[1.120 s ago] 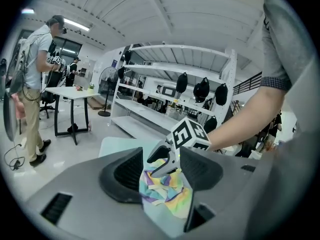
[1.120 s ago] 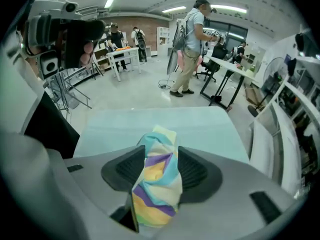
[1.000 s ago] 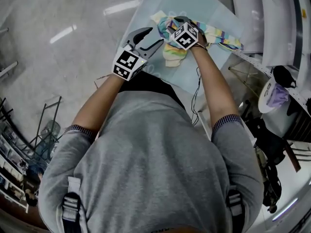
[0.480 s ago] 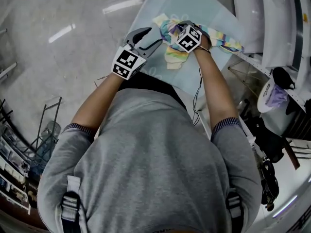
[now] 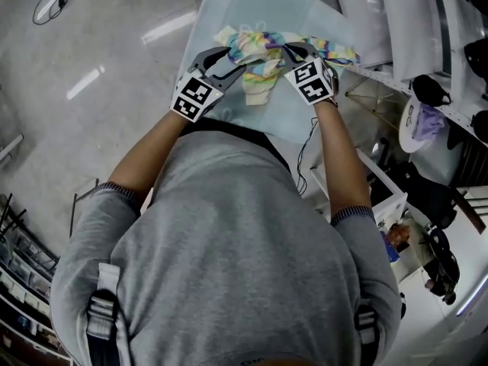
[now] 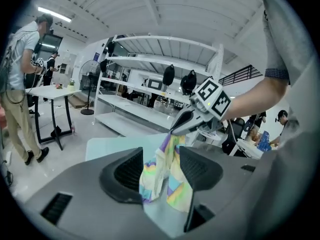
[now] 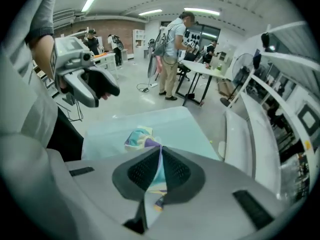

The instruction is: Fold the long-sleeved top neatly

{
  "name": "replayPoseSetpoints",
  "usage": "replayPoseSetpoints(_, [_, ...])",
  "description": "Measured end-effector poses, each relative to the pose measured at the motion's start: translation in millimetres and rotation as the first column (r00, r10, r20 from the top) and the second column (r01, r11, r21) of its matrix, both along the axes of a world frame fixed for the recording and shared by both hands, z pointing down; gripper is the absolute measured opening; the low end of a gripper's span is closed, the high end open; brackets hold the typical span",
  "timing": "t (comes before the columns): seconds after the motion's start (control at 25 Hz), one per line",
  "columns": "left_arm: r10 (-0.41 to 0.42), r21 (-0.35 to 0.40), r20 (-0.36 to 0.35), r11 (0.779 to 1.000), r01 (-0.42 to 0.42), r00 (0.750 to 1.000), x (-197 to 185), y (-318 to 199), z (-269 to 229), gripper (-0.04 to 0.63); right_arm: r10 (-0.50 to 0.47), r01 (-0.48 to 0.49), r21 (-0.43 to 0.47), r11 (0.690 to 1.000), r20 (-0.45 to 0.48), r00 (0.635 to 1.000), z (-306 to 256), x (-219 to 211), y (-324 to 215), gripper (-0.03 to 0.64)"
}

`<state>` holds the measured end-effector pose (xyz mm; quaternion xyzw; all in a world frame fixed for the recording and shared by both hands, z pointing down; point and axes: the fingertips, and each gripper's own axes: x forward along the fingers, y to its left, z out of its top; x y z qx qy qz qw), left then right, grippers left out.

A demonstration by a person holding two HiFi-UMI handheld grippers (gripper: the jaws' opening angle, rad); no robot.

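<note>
**My right fingers pinch the stripy top**

I hold a gripper in each hand over the pale blue table (image 5: 229,10). The long-sleeved top (image 5: 255,78) is a soft bundle of yellow, blue, purple and white stripes. Most of it lies crumpled on the table. One end trails off toward the table's right edge.

My right gripper (image 7: 160,154) is squeezed tight. Its two dark pads (image 7: 142,171) press together on a thin fold of the top. That bit is held up off the table, and the cloth hangs down from the tips like a little flag. The gripper points down at the table.

My left gripper (image 5: 235,58) is loose, with its jaws wide apart. It grabs nothing. The hanging cloth shows in the gap between its pads (image 6: 127,171), but the pads do not squeeze it. I cannot tell if the cloth brushes them.

The two grippers are near each other. The left one is at the left side of the bundle and the right one is at the right side.

White shelves (image 6: 160,79) stand beside the table. A person (image 7: 175,54) stands by another table, well away from me.
</note>
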<state>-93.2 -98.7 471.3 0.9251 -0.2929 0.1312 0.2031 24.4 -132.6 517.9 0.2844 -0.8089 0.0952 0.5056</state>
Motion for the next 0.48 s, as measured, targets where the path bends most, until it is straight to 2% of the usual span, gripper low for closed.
replayPoseSetpoints(0.28, [0.095, 0.017, 0.052, 0.995, -0.096, 0.994, 25.1, 2.8, 9.7, 0.250, 0.073, -0.081, 0.129, 0.988, 0.063, 0.995, -74.4, 28.5, 11.1, 0.018])
replayPoseSetpoints(0.48, [0.135, 0.064, 0.138, 0.987, -0.144, 0.981, 33.0, 4.2, 13.1, 0.252, 0.088, -0.109, 0.207, 0.972, 0.109, 0.990, -128.5, 36.3, 11.4, 0.019])
